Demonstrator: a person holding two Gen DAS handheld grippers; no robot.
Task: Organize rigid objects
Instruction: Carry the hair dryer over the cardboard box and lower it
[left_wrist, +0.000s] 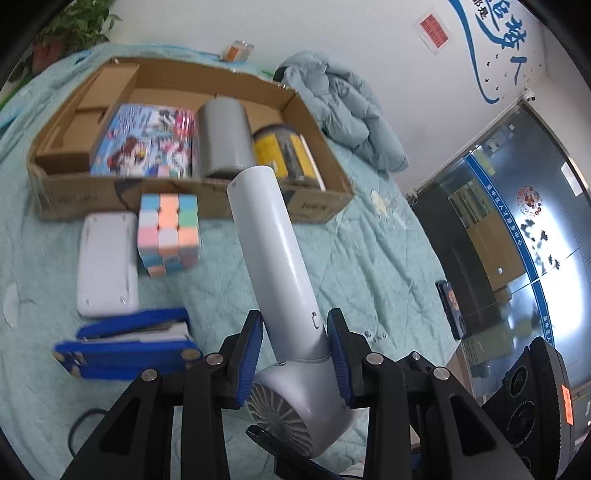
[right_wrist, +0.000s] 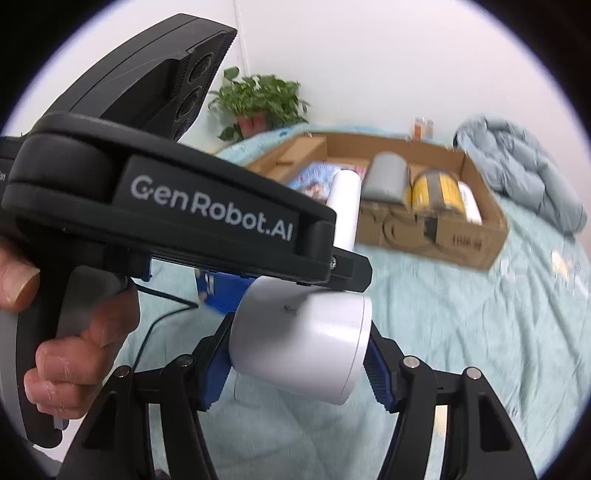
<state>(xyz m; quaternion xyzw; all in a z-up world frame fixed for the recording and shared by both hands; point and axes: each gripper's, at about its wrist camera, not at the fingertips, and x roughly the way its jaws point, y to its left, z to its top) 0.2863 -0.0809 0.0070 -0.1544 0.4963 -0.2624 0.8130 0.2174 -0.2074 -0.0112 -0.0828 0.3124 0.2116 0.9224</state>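
A white hair dryer (left_wrist: 275, 258) hangs above the teal quilt, held by both grippers. My left gripper (left_wrist: 295, 354) is shut on its handle just above the head, whose fan grille (left_wrist: 277, 410) faces the camera; the handle's end points toward the cardboard box (left_wrist: 184, 201). My right gripper (right_wrist: 297, 369) is shut on the dryer's round head (right_wrist: 306, 339). The box (right_wrist: 443, 236) holds a comic book (left_wrist: 147, 140), a grey cylinder (left_wrist: 225, 140) and a yellow jar (left_wrist: 280, 155).
On the quilt (left_wrist: 369, 258) before the box lie a pastel puzzle cube (left_wrist: 168, 232), a white flat device (left_wrist: 107, 262) and a blue stapler (left_wrist: 125, 343). A grey-blue jacket (left_wrist: 343, 110) lies right of the box. A hand (right_wrist: 74, 332) holds the left tool's black housing (right_wrist: 207, 210).
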